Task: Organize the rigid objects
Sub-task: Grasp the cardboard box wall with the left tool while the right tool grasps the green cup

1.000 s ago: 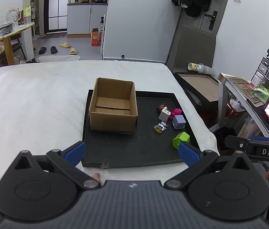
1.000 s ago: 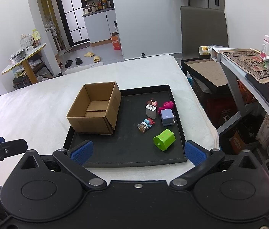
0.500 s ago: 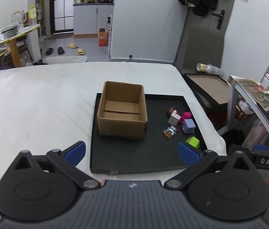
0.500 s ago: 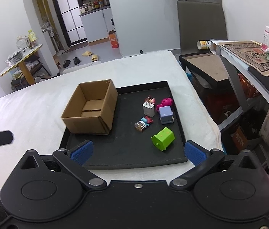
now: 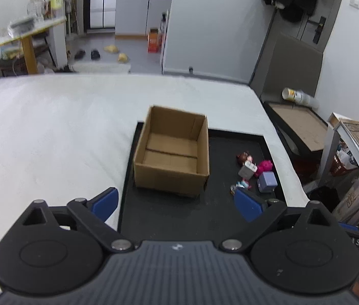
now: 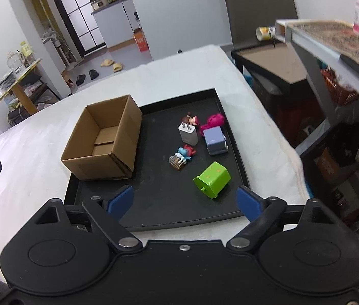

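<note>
**Inspection: both grippers empty, six items awaiting the box**

We find the black tray (image 6: 232,157) lying on the white cloth-covered table (image 5: 52,132). The cardboard box (image 6: 103,142) stands upright on the tray's left part, top open and empty inside, which we judge marks it as the collecting place.

All loose items lie on the tray to the right of the box, none inside it: a green block (image 6: 212,179) on its side nearest us, a small blue figure (image 6: 183,156), a white charger (image 6: 188,133) with prongs up, a lilac cube (image 6: 215,141), a pink toy (image 6: 211,122) and a brown-haired figure (image 6: 190,120), the last four bunched close together.

The right gripper (image 6: 184,199) hangs over the tray's near edge, jaws closing with nothing between them. The green block lies just ahead of it; we judge it the likely first pick. The left gripper (image 5: 176,200) is also closing on nothing, facing the box, perhaps to steady it.
</note>
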The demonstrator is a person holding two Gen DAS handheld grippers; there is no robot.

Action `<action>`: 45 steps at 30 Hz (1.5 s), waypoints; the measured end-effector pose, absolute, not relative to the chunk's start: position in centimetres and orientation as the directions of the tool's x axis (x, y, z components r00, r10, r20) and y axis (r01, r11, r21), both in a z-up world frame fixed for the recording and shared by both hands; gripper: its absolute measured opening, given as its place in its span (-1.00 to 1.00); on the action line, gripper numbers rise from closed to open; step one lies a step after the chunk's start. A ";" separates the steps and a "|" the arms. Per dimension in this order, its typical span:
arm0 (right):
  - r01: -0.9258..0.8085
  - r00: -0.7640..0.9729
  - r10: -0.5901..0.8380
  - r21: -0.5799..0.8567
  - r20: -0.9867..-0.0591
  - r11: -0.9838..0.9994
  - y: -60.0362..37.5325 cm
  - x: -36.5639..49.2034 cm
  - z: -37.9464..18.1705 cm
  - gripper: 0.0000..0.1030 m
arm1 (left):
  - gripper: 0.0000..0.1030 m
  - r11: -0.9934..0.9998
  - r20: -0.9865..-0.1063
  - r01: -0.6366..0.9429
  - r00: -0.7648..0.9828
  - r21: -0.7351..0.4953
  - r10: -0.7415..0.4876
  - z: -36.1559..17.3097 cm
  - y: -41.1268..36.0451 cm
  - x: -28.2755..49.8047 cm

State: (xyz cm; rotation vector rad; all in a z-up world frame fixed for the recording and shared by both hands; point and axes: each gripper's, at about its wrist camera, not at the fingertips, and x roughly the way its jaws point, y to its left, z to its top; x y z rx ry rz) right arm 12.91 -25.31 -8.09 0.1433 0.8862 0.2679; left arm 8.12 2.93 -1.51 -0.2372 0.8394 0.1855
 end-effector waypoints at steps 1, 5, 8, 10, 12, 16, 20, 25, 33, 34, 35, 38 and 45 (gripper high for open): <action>-0.164 0.594 0.288 0.238 -0.751 0.957 -25.4 13.5 -8.3 0.67 | 0.82 0.957 -0.769 -0.253 0.636 -0.139 0.057 -1.5 3.2 8.6; -0.157 0.574 0.299 0.256 -0.763 0.954 -25.8 15.0 -9.1 0.67 | 0.70 0.975 -0.818 -0.194 0.575 -0.113 0.019 -1.4 3.7 10.2; -0.160 0.560 0.305 0.261 -0.770 0.952 -25.8 16.2 -10.1 0.67 | 0.59 0.984 -0.834 -0.153 0.551 -0.094 0.006 -2.2 4.1 11.3; -0.157 0.554 0.299 0.256 -0.777 0.954 -25.7 16.9 -10.6 0.67 | 0.44 0.977 -0.855 -0.174 0.518 -0.123 -0.016 -3.3 4.9 12.2; -0.144 0.544 0.298 0.263 -0.784 0.954 -25.7 17.6 -11.1 0.65 | 0.33 0.966 -0.866 -0.211 0.500 -0.149 -0.024 -4.4 5.9 13.1; -0.121 0.527 0.287 0.264 -0.800 0.957 -25.7 18.8 -12.4 0.56 | 0.22 0.956 -0.875 -0.248 0.484 -0.155 -0.016 -5.9 7.5 14.8; -0.092 0.507 0.281 0.274 -0.815 0.957 -25.6 20.1 -13.6 0.44 | 0.19 0.959 -0.879 -0.244 0.477 -0.145 -0.012 -7.3 8.5 16.8; -0.041 0.471 0.282 0.299 -0.836 0.953 -25.5 21.5 -15.5 0.25 | 0.16 0.971 -0.867 -0.210 0.498 -0.117 0.003 -8.7 9.9 18.9; 0.072 0.442 0.248 0.309 -0.862 0.948 -25.2 23.7 -18.5 0.11 | -0.01 0.966 -0.869 -0.225 0.495 -0.127 0.001 -11.8 12.6 22.0; 0.084 0.443 0.246 0.313 -0.862 0.946 -25.2 24.0 -18.8 0.11 | -0.06 0.964 -0.869 -0.231 0.494 -0.131 0.000 -12.2 13.0 22.4; 0.097 0.443 0.240 0.313 -0.863 0.945 -25.2 24.3 -19.2 0.11 | -0.08 0.962 -0.870 -0.239 0.494 -0.135 0.001 -12.7 13.4 22.7; 0.135 0.436 0.211 0.296 -0.875 0.946 -25.3 25.2 -20.3 0.07 | -0.13 0.955 -0.866 -0.249 0.499 -0.159 -0.014 -14.0 14.2 23.4; 0.208 0.397 0.208 0.308 -0.894 0.928 -25.4 26.4 -22.2 0.01 | -0.35 0.950 -0.881 -0.254 0.470 -0.183 -0.044 -16.2 15.3 25.1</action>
